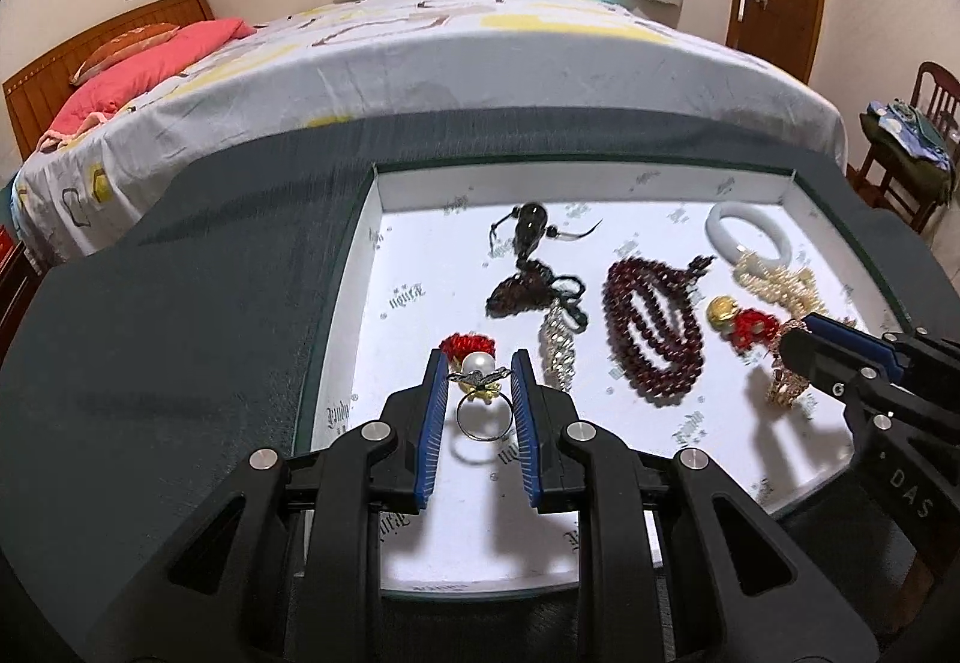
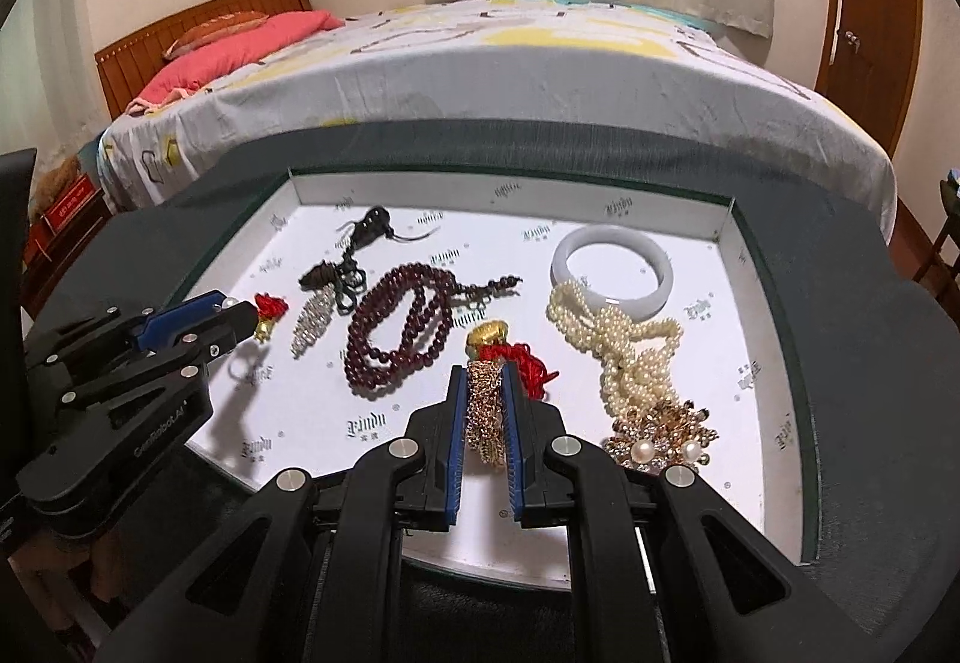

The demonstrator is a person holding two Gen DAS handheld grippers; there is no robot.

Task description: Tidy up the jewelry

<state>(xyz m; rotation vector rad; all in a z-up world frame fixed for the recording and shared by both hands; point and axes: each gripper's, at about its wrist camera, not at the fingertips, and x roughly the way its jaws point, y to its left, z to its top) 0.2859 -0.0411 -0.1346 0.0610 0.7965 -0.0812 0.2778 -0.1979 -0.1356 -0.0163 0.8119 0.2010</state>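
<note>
Pinching a ring (image 1: 480,405), left tongs (image 1: 480,372) lift it clear; right tongs (image 2: 485,390) clamp a gold chain (image 2: 485,417) (both centre-frame, for sorting).

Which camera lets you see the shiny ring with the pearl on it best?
The left wrist view. The pearl ring sits right between the left gripper fingers, band and pearl clear. In the right wrist view the left gripper hides it; only a faint band shows.

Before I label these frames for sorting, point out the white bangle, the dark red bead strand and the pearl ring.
white bangle (image 2: 651,250): right wrist view, its far rim.
dark red bead strand (image 2: 384,357): right wrist view, its near loop.
pearl ring (image 1: 478,365): left wrist view, its pearl.
</note>
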